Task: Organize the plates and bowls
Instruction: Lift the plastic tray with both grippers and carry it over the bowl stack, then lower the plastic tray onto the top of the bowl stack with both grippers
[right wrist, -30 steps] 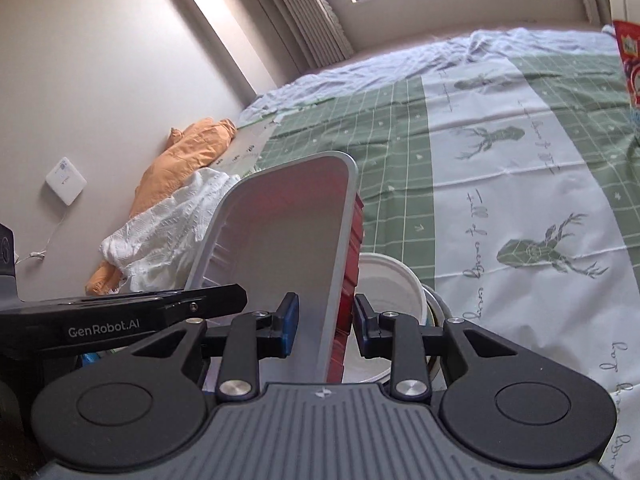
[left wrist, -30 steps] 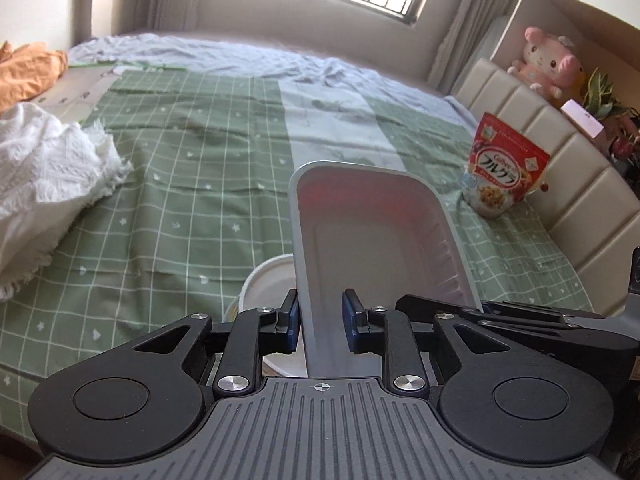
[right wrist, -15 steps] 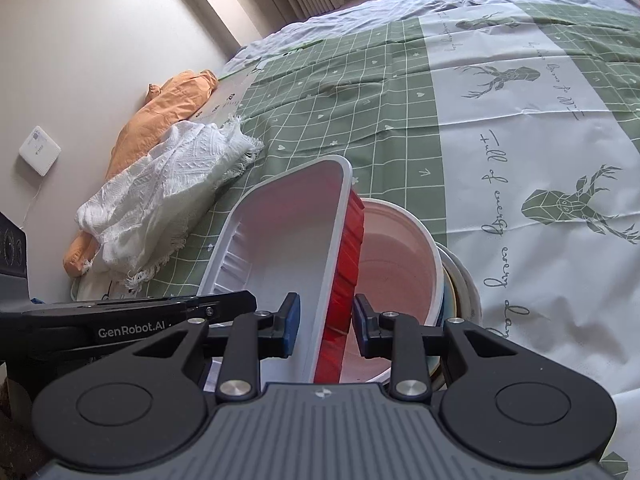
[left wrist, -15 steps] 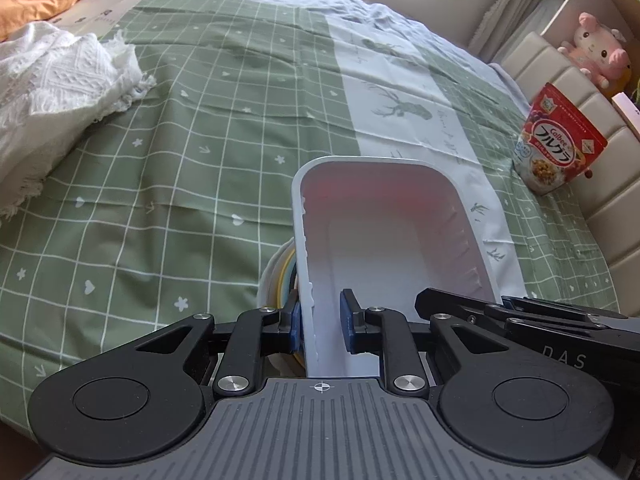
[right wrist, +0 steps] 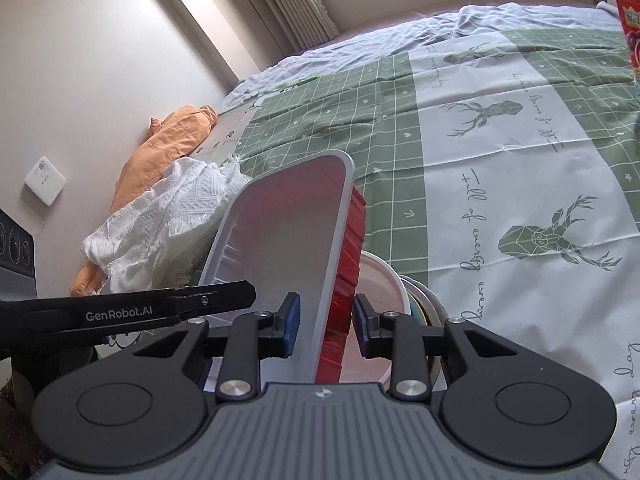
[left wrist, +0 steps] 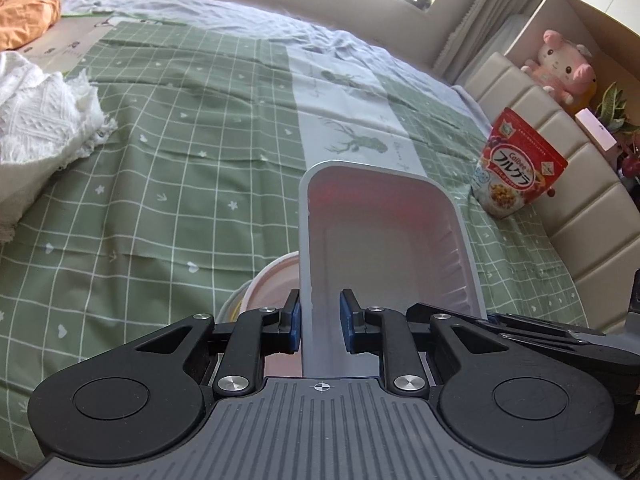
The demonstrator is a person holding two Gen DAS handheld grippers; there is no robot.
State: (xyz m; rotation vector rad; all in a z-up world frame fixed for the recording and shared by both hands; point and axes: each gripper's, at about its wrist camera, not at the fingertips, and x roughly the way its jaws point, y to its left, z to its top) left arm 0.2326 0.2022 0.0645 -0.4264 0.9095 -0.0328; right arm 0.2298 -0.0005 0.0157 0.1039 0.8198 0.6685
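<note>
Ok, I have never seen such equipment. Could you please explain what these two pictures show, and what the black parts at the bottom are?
There is no robot. A person holds a two-finger gripper in each hand, and each has a fisheye camera looking along its fingers. One picture comes from the left gripper, the other from the right gripper; the black parts are their fingers. Both are shut on opposite rims of one rectangular tray, white inside and red outside, held above a round white bowl stacked on plates. Below is a bed with a green checked cloth. On it lie a cereal bag, a white knitted cloth and an orange garment.
</note>
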